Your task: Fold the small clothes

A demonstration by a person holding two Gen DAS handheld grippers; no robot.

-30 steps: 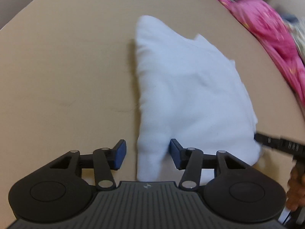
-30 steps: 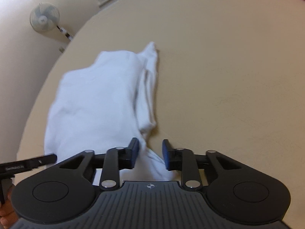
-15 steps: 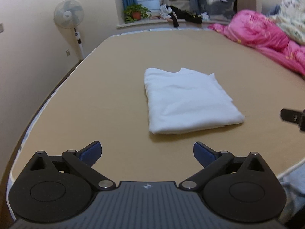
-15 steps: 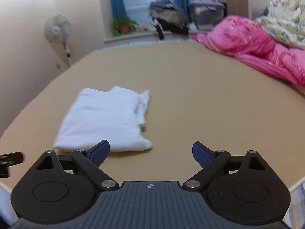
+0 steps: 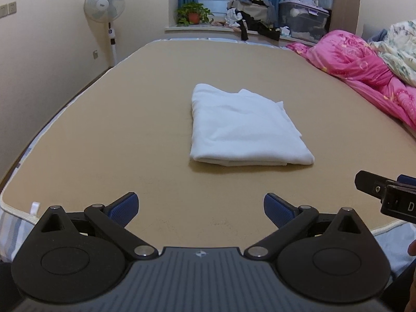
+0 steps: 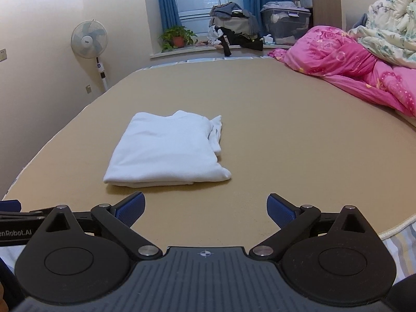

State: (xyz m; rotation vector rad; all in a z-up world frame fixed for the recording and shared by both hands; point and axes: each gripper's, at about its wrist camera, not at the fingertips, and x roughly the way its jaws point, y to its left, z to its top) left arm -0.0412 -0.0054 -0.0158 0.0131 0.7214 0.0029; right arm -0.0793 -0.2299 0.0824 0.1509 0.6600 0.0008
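Observation:
A white garment (image 5: 244, 127) lies folded into a flat rectangle on the tan bed surface (image 5: 130, 135). It also shows in the right wrist view (image 6: 169, 150), left of centre. My left gripper (image 5: 200, 208) is open and empty, held back near the bed's front edge, apart from the garment. My right gripper (image 6: 205, 208) is open and empty, also back from the garment. The tip of the right gripper (image 5: 384, 195) shows at the right edge of the left wrist view.
A pink quilt (image 6: 351, 70) and a floral blanket (image 6: 387, 33) are heaped on the bed's right side. A standing fan (image 5: 105, 5) is by the left wall. A potted plant (image 6: 176, 37), piled clothes and a storage box sit on the far windowsill.
Both grippers let go of the garment's near edge, opened wide and pulled back and up from it. The garment now lies folded and still.

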